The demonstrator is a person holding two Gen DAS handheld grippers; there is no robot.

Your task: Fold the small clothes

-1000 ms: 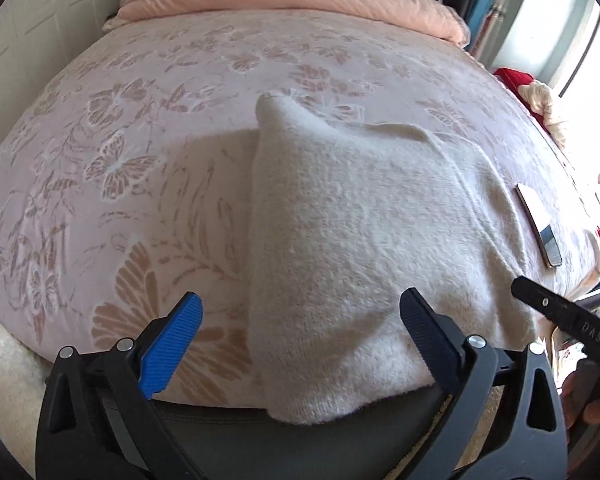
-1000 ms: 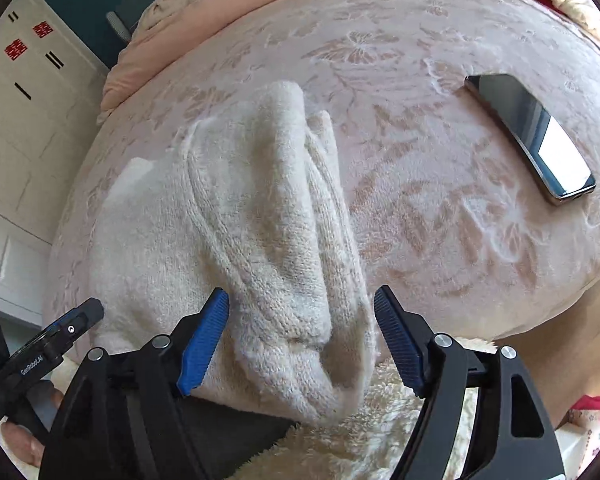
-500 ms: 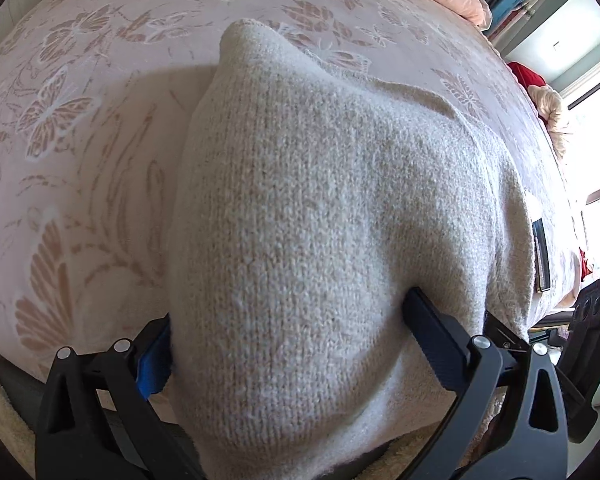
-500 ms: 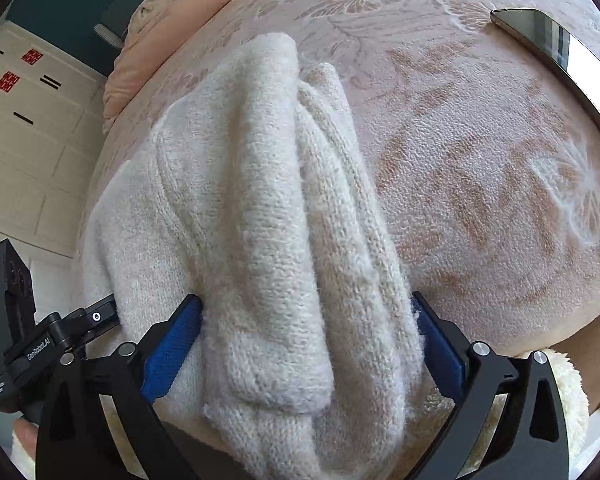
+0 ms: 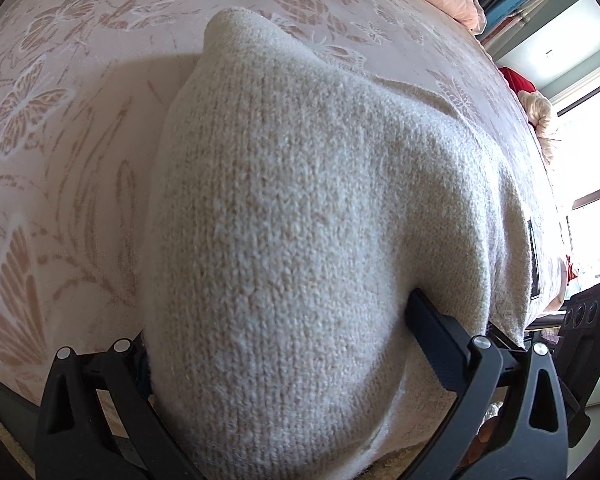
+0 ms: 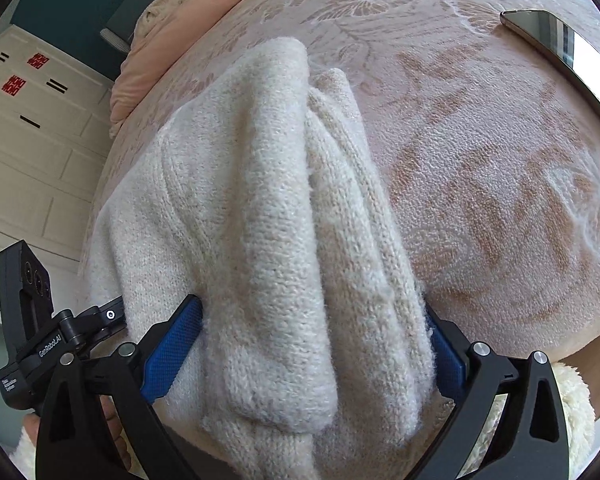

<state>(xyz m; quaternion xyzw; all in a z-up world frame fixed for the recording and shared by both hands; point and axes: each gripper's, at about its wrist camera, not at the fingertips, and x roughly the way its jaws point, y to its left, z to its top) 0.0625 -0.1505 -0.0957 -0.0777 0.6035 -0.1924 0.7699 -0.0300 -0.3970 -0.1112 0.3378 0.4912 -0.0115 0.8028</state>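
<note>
Both wide-spread grippers, left gripper (image 5: 276, 360) and closing right gripper (image 6: 312, 344), astride cream knit (image 6: 260, 220) at bed edge (image 6: 580, 344).

Over the last second both cameras were brought down close to the cream knitted garment (image 5: 300, 220), which came to fill each view. The left gripper (image 5: 276, 364) was pushed forward until its fingers straddled the near edge. The right gripper (image 6: 312, 344) was spread wider around the bunched folds (image 6: 284, 240), its jaws then closing slightly. The phone (image 6: 560, 52) was shifted toward the frame's edge.
</note>
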